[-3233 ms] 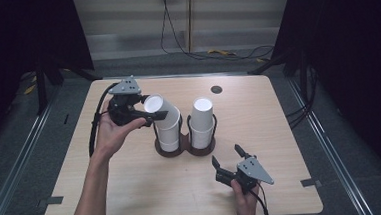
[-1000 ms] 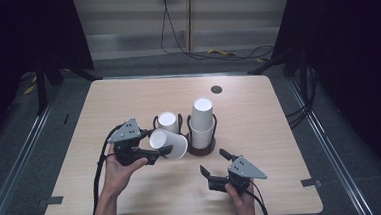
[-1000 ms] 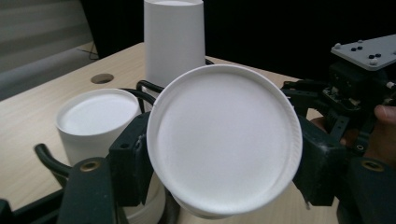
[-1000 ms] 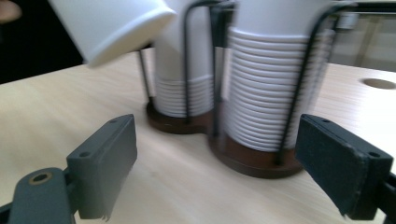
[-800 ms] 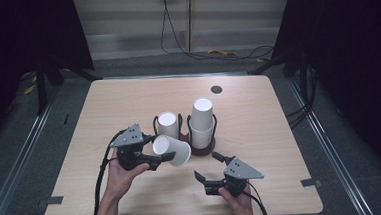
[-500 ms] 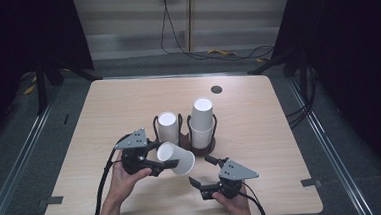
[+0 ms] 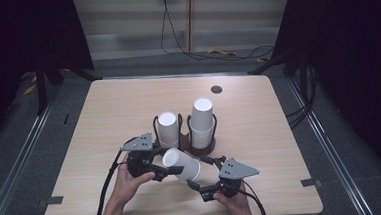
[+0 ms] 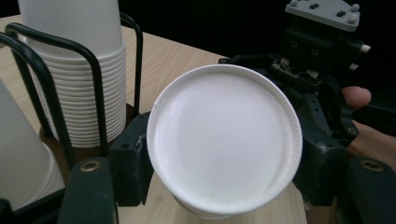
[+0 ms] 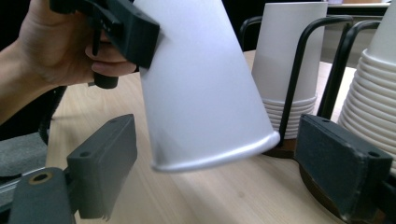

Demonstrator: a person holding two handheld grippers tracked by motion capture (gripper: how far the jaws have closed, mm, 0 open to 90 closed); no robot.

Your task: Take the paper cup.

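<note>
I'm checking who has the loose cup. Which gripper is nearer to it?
Left. The left gripper is shut on the cup, holding it tilted above the table. The right gripper is open, its jaws on either side of the cup's rim, not touching.

Light wooden desk with rounded corners, seen from above and standing on a grey floor between two metal rails. Near the desk's centre stands a dark two-ring wire holder on a round brown base. Its ring at 9 o'clock carries a short stack of white paper cups; its ring at 3 o'clock carries a taller stack of white cups. The two stacks stand upright, just beside each other. Toward 1 o'clock from the holder, near the far edge, a small dark round disc lies flat on the desk, well apart from the holder.
</note>
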